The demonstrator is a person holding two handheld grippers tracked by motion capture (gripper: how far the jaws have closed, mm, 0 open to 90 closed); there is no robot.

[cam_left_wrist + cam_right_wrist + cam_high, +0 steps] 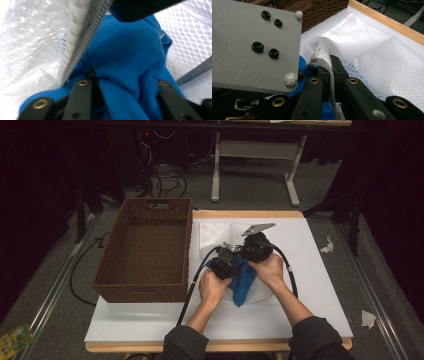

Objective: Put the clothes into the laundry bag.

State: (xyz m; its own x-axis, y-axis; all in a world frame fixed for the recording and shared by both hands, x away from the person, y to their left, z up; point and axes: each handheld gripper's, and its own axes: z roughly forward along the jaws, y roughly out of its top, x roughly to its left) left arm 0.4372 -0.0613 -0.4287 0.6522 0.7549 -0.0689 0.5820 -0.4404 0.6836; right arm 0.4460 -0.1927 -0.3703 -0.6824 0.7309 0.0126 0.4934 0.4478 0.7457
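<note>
A blue cloth (244,281) lies half inside a white mesh bag (215,234) on the white table cover. My left gripper (226,265) is shut on a fold of the blue cloth (125,57), which bulges up between its jaws (122,83) beside the bag's zipper edge (80,47). Just to its right, my right gripper (252,251) is shut on the bag's grey zipper edge (332,82), pinched between its fingertips (330,65). The mesh bag (372,50) spreads out behind. Both grippers nearly touch.
An empty brown wicker basket (145,285) stands at the table's left, close to the bag; its wall (322,10) rises just behind my right gripper. A grey gripper plate (254,42) blocks the left of that view. Wooden table edge (387,22) lies beyond.
</note>
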